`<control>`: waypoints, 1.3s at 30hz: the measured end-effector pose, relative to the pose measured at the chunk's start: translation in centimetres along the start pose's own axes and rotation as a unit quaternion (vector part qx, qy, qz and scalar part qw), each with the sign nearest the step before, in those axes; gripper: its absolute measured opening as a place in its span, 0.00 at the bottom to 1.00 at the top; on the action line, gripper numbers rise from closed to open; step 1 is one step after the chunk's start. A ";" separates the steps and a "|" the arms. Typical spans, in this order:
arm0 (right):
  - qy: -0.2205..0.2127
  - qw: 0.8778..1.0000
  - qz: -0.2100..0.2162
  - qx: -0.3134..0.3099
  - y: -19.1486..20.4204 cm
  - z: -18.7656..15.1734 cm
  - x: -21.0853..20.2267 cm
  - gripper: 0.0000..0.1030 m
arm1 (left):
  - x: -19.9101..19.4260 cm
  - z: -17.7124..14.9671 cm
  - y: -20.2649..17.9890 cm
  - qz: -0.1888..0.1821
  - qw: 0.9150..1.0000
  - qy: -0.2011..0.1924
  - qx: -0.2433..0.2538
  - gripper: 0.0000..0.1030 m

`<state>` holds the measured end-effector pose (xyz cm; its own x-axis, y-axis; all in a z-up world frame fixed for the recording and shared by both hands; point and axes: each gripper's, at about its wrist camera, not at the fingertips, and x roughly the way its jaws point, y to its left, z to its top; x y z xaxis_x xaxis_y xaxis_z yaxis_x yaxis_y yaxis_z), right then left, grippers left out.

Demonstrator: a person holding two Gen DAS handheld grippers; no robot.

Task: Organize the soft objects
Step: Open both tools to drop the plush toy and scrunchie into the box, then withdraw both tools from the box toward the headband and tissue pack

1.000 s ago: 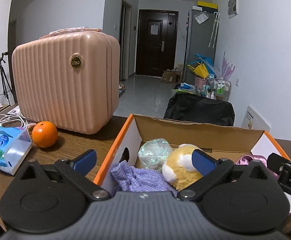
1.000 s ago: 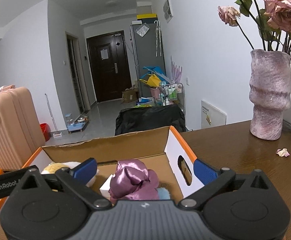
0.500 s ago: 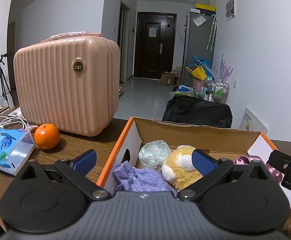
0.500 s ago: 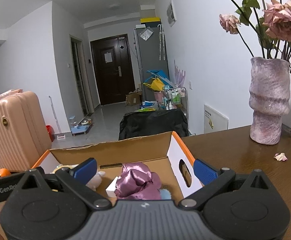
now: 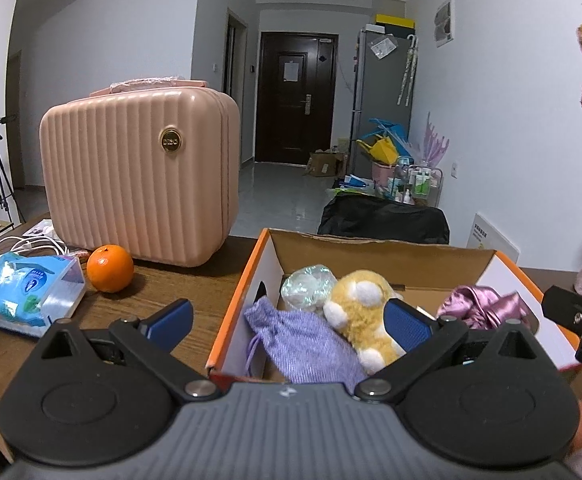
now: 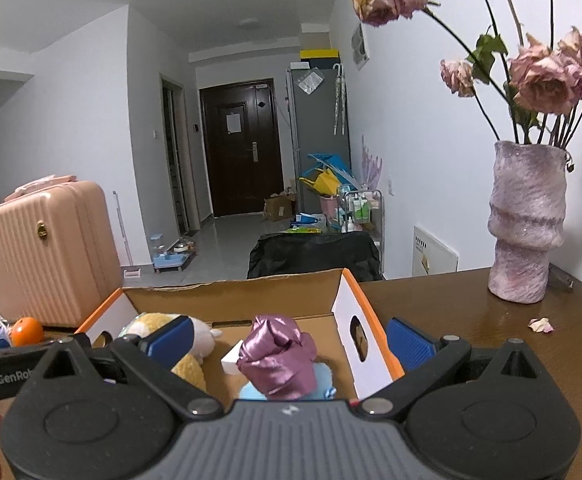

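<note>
An open cardboard box (image 5: 375,250) with orange edges sits on the wooden table; it also shows in the right wrist view (image 6: 235,300). In it lie a purple knit pouch (image 5: 303,344), a yellow plush toy (image 5: 365,312), a crumpled clear wrap (image 5: 309,286) and a shiny purple satin cloth (image 5: 479,308), which the right wrist view (image 6: 277,356) also shows. My left gripper (image 5: 287,322) is open and empty above the box's near left edge. My right gripper (image 6: 289,338) is open and empty above the box's right part.
A pink ribbed case (image 5: 139,176) stands at the back left, with an orange (image 5: 110,268) and a blue tissue pack (image 5: 23,292) before it. A pink vase with dried roses (image 6: 525,224) stands on the table at right. Petals (image 6: 541,324) lie near it.
Both grippers have risen and pulled back a little from the box, so more of its contents and the vase's flowers show. Both stay open and empty.
</note>
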<state>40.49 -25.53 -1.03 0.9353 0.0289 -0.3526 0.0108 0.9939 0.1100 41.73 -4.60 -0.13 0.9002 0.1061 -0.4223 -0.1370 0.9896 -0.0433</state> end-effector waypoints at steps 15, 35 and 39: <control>-0.012 0.999 -0.001 -0.039 -1.3 -3.4 -6.8 1.00 | -6.2 -3.6 1.0 -0.033 0.999 0.004 0.033 1.00; -0.001 0.998 0.008 -0.068 -1.9 -8.5 -14.1 1.00 | -12.8 -8.2 1.5 -0.060 0.996 0.021 0.067 1.00; 0.002 0.998 0.009 -0.067 -2.0 -8.8 -14.7 1.00 | -13.5 -8.7 1.6 -0.060 0.996 0.021 0.067 1.00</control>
<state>23.63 -26.95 -4.28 0.9338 0.0476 -0.3547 -0.0539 0.9985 -0.0078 25.74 -5.30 -2.37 0.8881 -0.0160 -0.4593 0.0307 0.9992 0.0245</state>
